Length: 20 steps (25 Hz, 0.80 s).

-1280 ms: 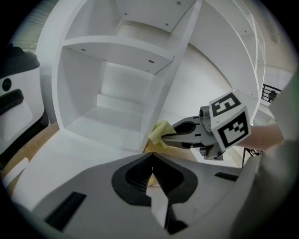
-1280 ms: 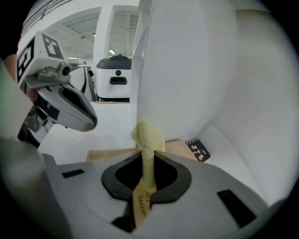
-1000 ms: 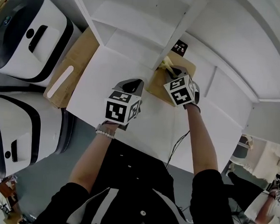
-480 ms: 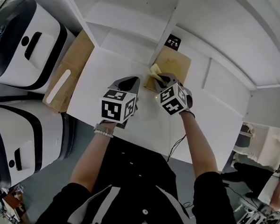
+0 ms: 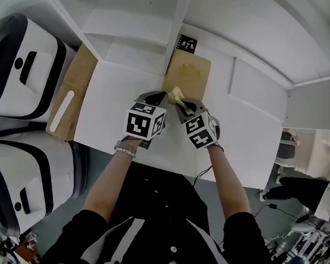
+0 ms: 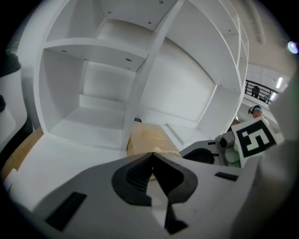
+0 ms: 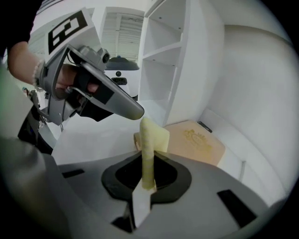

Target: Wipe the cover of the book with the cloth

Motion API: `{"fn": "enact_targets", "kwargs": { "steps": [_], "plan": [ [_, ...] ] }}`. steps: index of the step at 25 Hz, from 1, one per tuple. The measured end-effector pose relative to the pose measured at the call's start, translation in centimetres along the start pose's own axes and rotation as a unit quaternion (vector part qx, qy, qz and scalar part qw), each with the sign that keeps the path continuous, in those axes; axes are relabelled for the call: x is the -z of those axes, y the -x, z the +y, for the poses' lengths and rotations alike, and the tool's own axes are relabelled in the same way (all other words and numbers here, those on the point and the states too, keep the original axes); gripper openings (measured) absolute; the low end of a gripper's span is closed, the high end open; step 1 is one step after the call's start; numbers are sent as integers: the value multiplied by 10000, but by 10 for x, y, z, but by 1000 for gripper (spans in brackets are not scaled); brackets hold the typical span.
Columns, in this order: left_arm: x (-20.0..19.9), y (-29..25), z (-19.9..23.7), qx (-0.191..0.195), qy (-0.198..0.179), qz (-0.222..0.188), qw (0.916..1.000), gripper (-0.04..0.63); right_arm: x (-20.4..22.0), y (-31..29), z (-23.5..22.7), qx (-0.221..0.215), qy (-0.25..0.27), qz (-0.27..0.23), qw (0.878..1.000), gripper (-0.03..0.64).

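Observation:
The tan book lies flat on the white tabletop, against the shelf's upright divider. My right gripper hovers at the book's near edge, shut on a folded yellow cloth that sticks up from its jaws. In the right gripper view the cloth stands between the jaws of my right gripper, with the book beyond. My left gripper is shut and empty, close beside the right one on its left. In the left gripper view my left gripper points at the book.
A white shelf unit backs the table. A small black card leans behind the book. A cardboard box and two white machines stand on the left. A cable hangs off the table's near edge.
My right gripper has drawn the cloth back along the book's cover to its near edge, leaving most of the cover bare. The two grippers now sit closer together.

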<state>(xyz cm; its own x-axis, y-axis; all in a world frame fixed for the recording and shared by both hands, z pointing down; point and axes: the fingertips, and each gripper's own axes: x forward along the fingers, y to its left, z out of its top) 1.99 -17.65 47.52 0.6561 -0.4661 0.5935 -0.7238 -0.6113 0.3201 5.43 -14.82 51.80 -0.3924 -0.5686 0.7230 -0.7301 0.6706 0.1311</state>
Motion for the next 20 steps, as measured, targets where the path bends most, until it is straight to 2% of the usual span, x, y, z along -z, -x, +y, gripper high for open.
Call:
{"fn": "enact_targets", "kwargs": {
  "steps": [8, 11, 15, 20],
  "plan": [
    [2, -3, -20, 251, -266, 78, 9993, 2, 44, 39, -17, 362, -1089, 38, 9934, 34],
    [-5, 5, -24, 364, -235, -79, 9990, 2, 59, 55, -30, 661, -1417, 11, 9877, 34],
    [-24, 23, -31, 471, -311, -402, 9976, 2, 56, 87, -44, 1127, -1699, -395, 9782, 34],
    [-52, 55, -46, 559, -582, -802, 9935, 2, 20, 134, -45, 1491, -1776, -1148, 9659, 34]
  ]
}}
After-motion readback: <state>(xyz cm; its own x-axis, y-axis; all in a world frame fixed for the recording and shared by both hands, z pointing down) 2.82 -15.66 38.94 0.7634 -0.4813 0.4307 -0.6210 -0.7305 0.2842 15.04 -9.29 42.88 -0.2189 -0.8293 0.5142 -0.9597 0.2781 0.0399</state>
